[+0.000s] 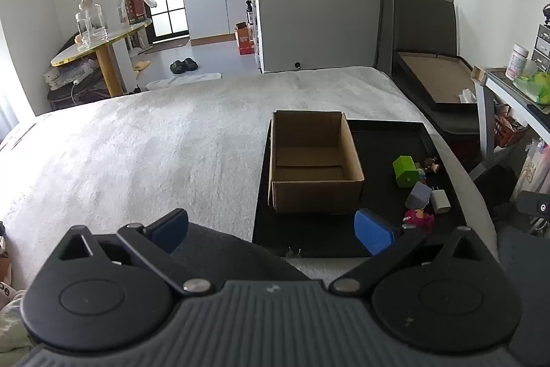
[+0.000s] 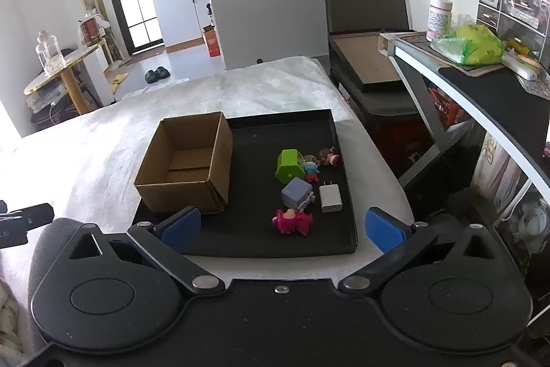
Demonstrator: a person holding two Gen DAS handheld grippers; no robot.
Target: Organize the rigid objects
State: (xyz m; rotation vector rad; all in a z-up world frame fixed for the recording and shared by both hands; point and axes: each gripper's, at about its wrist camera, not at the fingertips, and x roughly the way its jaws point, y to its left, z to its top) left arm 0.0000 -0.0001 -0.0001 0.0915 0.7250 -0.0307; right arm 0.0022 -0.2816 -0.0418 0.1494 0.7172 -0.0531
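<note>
The toys sit loose on the right half of the black tray (image 2: 338, 140), none of them yet in the box (image 2: 187, 167), so as I judge it the sorting has not begun and every piece is left to move. Nearest me is a pink figure (image 2: 292, 220); just beyond it a grey-purple cube (image 2: 296, 191) with a white charger (image 2: 330, 198) close on its right, prongs pointing away. Farther off is a green block (image 2: 288, 164) lying tipped, with a small blue-and-red figure (image 2: 311, 171) against its right side and a brown figure (image 2: 329, 155) beyond that, near the tray's right wall. All look hard and small; the figures have uneven shapes that I expect will be fiddlier to pinch than the cube or charger. The box stands upright on the tray's left half, open-topped, flaps folded inside, nothing visible in it. My right gripper (image 2: 283, 227) hangs over the tray's near edge, jaws spread wide, holding nothing, the pink figure roughly between its pads. My left gripper (image 1: 273, 229) is likewise wide open and empty, held to the near left of the tray over the white blanket (image 1: 154, 140) that the tray rests on.
</note>
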